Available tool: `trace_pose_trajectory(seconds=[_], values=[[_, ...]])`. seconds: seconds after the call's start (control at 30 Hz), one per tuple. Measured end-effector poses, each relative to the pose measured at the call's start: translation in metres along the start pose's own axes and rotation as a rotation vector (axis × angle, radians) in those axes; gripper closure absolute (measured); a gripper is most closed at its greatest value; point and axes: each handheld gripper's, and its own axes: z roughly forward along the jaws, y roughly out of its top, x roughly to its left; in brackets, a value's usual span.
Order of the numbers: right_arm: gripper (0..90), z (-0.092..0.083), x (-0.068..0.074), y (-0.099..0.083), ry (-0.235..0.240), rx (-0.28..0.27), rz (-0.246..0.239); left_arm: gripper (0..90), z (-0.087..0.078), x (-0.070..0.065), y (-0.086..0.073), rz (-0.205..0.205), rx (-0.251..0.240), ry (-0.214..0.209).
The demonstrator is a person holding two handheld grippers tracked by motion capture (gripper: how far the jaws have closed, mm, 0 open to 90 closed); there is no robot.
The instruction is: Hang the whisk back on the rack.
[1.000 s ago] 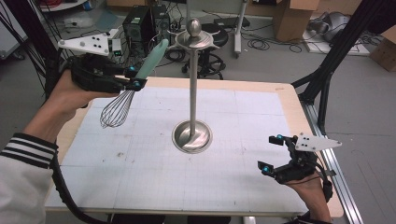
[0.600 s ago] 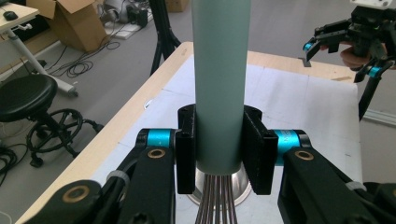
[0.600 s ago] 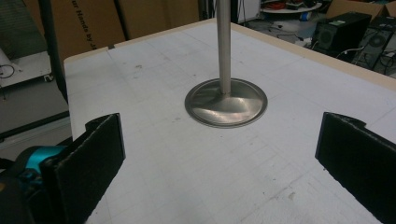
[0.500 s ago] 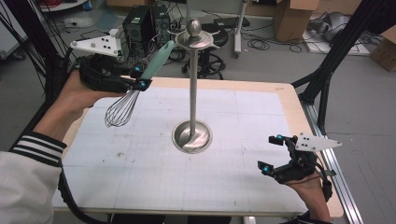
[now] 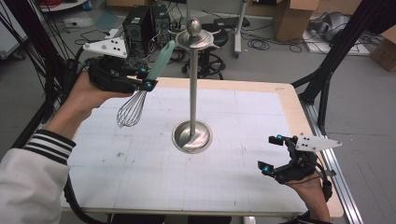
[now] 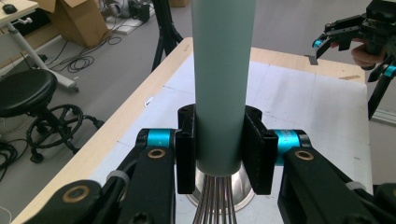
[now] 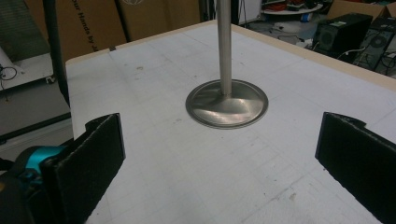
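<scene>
The only writing I could read was on a brown cardboard box point(image 7: 88, 21) standing on the floor beyond the table in the right gripper view, where faint print seemed to say "Our Honda by"; the rest was too dim to make out. I held my left gripper point(image 5: 145, 80) raised above the far left corner of the white gridded table point(image 5: 154, 186), my left forearm in its black-and-white striped cuff coming up from the near left edge with the palm turned under the tool. Its black jaws were clenched on the pale green cylindrical handle of a steel wire whisk point(image 5: 140, 95), close to where the wires join it, as the left gripper view showed with the handle point(image 6: 222, 88) pressed between both pads. The whisk hung tilted in the air, its wire balloon pointing down toward the table's left part without touching it and its handle end slanting up toward the top of the tall polished steel stand with a round base point(image 5: 192, 135). That stand stood upright near the middle of the table, well apart from the whisk's wires. My right gripper point(image 5: 273, 153) rested low near the near right corner, my hand beneath it, jaws spread wide with nothing between them, facing the stand's base point(image 7: 227, 103).
</scene>
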Motion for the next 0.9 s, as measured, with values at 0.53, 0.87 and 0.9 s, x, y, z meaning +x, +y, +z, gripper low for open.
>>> trace_pose_trajectory(seconds=[0.53,0.87,0.9], values=[[0.1,0.000,-0.001,-0.001,0.006,-0.013,0.007,69.2,0.025,0.002,0.003,-0.010,0.010,-0.004],[0.1,0.001,-0.003,-0.003,0.013,-0.018,0.014,69.2,0.037,0.003,0.004,-0.014,0.002,-0.009],[0.1,0.001,-0.003,-0.003,0.015,-0.017,0.013,69.2,0.039,0.003,0.004,-0.017,-0.001,-0.009]])
